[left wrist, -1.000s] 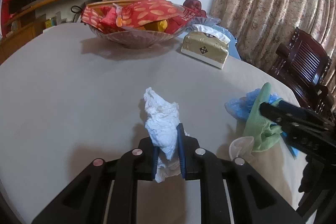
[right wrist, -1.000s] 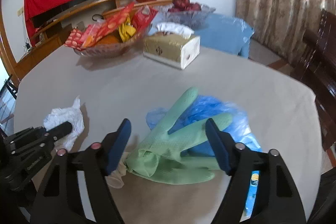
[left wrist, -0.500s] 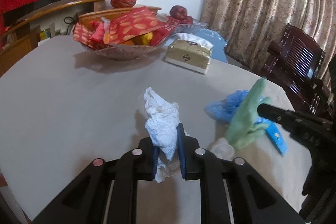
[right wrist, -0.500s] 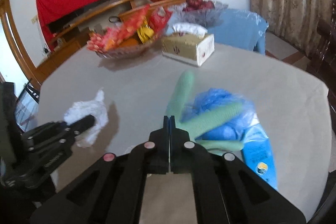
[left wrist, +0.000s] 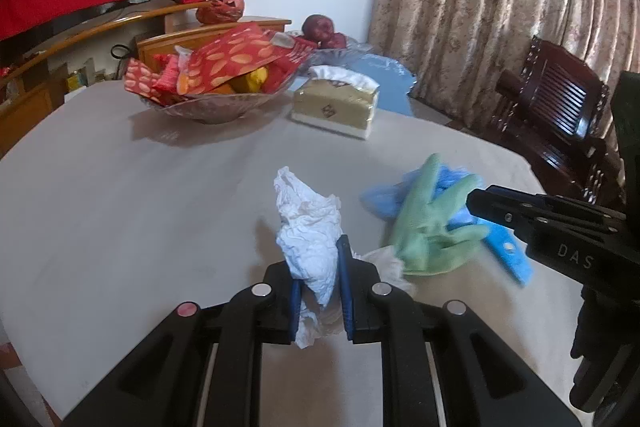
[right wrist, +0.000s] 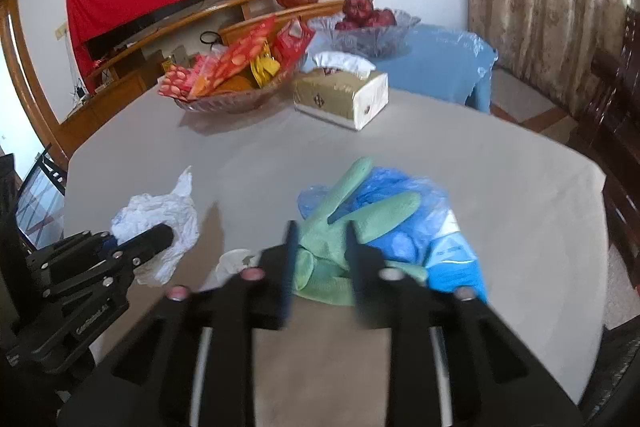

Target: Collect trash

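Right wrist view: my right gripper (right wrist: 320,247), jaws just reopening astride the green glove (right wrist: 352,223), may miss it; left gripper (left wrist: 320,283) clamps crumpled tissue (left wrist: 310,231) at six o'clock.

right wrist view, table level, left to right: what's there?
left gripper → crumpled white tissue → green glove between the right gripper's fingers → blue plastic wrapper. The jaws have just been opening around the glove.
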`<state>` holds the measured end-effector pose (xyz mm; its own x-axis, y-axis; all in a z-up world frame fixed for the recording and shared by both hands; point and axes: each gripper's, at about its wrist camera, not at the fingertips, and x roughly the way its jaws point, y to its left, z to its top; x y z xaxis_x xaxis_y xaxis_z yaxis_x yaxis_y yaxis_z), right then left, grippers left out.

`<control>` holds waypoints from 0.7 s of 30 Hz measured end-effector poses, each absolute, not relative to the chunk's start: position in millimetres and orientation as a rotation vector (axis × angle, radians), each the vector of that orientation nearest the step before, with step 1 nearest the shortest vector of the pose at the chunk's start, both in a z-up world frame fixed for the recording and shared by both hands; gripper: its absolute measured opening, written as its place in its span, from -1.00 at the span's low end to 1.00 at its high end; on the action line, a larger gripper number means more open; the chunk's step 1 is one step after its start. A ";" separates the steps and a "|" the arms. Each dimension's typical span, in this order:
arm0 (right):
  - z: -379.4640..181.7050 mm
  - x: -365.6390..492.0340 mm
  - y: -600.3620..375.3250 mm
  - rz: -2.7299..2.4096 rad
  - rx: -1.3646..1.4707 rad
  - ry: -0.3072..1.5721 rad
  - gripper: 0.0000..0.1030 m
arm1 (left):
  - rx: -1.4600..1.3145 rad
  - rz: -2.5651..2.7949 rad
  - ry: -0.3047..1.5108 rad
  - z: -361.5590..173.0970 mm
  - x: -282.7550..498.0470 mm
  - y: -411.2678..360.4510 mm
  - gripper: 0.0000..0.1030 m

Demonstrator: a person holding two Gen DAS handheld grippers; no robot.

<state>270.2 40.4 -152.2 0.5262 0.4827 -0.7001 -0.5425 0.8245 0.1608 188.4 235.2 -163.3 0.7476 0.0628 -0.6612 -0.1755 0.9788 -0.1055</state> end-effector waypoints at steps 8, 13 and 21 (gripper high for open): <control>-182.3 308.2 64.5 0.581 -0.056 0.894 -0.25 | -0.171 0.174 0.729 -173.8 200.7 257.7 -0.69; -192.7 321.8 76.2 0.607 -0.079 0.945 -0.43 | -0.173 0.168 0.727 -174.6 209.9 256.2 -0.69; -175.2 303.7 60.8 0.700 0.006 0.925 -0.97 | -0.165 0.146 0.727 -173.2 211.0 244.7 -0.69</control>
